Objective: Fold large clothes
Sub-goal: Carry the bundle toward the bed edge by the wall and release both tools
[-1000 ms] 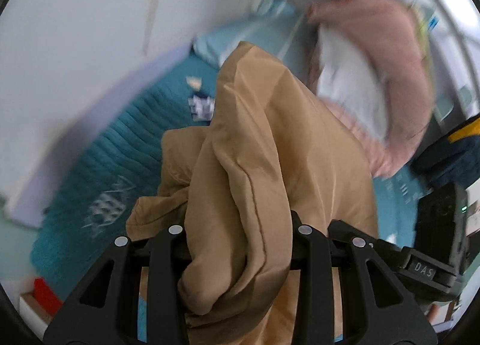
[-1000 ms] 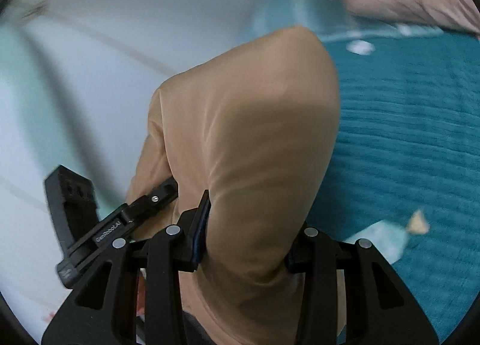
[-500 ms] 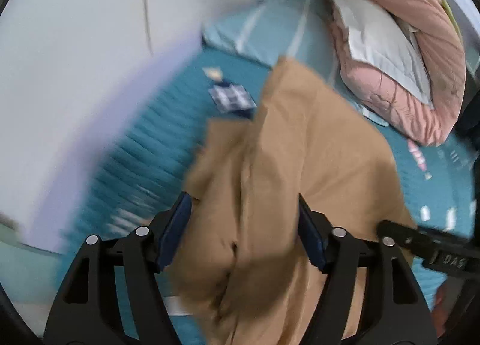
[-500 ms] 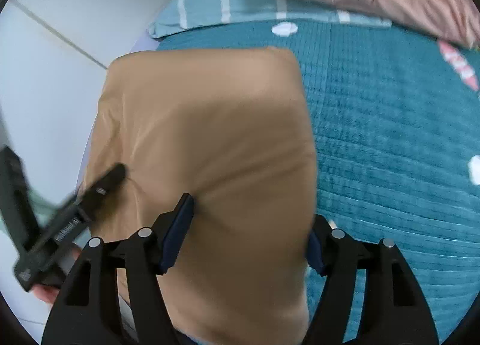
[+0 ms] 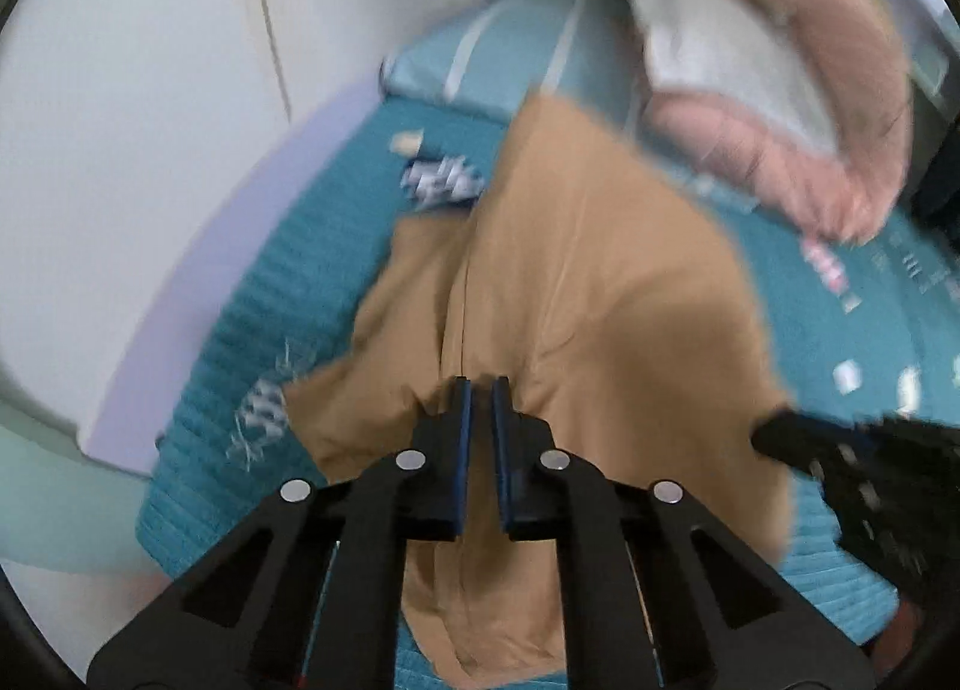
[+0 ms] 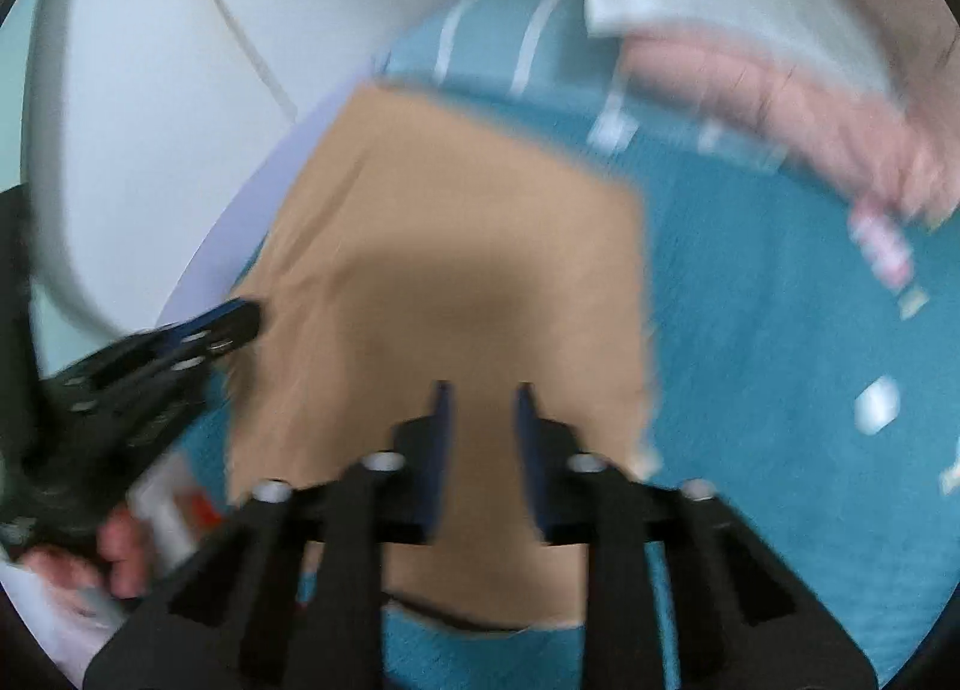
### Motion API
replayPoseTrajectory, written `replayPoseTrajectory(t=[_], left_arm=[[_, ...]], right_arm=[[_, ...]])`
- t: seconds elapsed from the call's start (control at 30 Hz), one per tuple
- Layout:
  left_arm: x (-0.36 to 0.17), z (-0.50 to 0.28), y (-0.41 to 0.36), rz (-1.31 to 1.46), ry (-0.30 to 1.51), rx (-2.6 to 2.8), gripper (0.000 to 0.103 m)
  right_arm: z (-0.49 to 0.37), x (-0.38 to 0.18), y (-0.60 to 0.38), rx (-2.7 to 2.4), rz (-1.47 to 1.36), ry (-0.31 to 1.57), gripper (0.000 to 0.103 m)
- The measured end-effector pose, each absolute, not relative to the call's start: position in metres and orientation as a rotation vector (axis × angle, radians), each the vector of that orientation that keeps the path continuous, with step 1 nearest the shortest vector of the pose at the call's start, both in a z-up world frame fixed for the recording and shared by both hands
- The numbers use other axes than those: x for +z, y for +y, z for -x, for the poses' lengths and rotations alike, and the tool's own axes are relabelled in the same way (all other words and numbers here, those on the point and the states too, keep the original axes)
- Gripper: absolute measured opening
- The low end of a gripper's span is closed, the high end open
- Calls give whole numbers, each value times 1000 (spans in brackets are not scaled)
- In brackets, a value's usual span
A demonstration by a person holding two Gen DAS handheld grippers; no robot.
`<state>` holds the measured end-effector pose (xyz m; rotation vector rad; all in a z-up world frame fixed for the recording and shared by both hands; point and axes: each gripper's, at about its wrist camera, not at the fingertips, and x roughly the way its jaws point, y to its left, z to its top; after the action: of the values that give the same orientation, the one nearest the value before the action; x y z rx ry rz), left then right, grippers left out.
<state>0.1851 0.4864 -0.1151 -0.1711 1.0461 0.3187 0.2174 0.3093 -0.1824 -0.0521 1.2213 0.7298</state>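
Left wrist view: my left gripper (image 5: 478,390) has its blue pads drawn nearly together, nothing between them, poised above the tan garment (image 5: 576,282). That garment is soft, smooth woven cloth, creased, folded into a rough rectangle and lying flat on the ribbed teal bedspread (image 5: 270,294). My right gripper (image 6: 483,396) is closing, its jaws empty, also over the tan cloth near its closer edge. A pink quilted duvet (image 5: 840,108) is bunched beyond the garment, with a striped blue pillow (image 5: 480,54) beside it. Motion blur obscures finer detail.
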Motion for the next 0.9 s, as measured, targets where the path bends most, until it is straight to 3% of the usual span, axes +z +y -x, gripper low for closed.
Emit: replayPoseTrajectory(t=[0.13, 0.33, 0.37, 0.4, 0.43, 0.47, 0.57, 0.73, 0.8, 0.9], left_arm=[[-174, -197, 504, 208, 1147, 364, 6], [-153, -187, 496, 185, 1122, 414, 9], [-146, -183, 489, 140, 1122, 440, 26], [-140, -180, 484, 103, 1117, 476, 60], [-134, -177, 480, 80, 1109, 509, 73], [-127, -172, 476, 67, 1091, 539, 77], [-110, -158, 463, 104, 1074, 513, 77], [-94, -143, 426, 77, 1042, 510, 77], [-88, -138, 409, 73, 1032, 490, 77], [-81, -128, 372, 52, 1014, 471, 78]], right_arm=[[-217, -232, 332, 703, 84, 1299, 11], [-204, -215, 323, 701, 68, 1242, 14], [-205, -211, 318, 712, 35, 1250, 21], [-209, -208, 310, 729, -20, 1263, 43], [-205, -201, 298, 734, -65, 1264, 58], [-203, -195, 289, 734, -98, 1244, 76], [-195, -176, 252, 728, -126, 1154, 83], [-183, -160, 191, 661, -112, 1111, 84], [-180, -154, 177, 622, -87, 1087, 93], [-170, -149, 143, 564, -65, 1047, 93]])
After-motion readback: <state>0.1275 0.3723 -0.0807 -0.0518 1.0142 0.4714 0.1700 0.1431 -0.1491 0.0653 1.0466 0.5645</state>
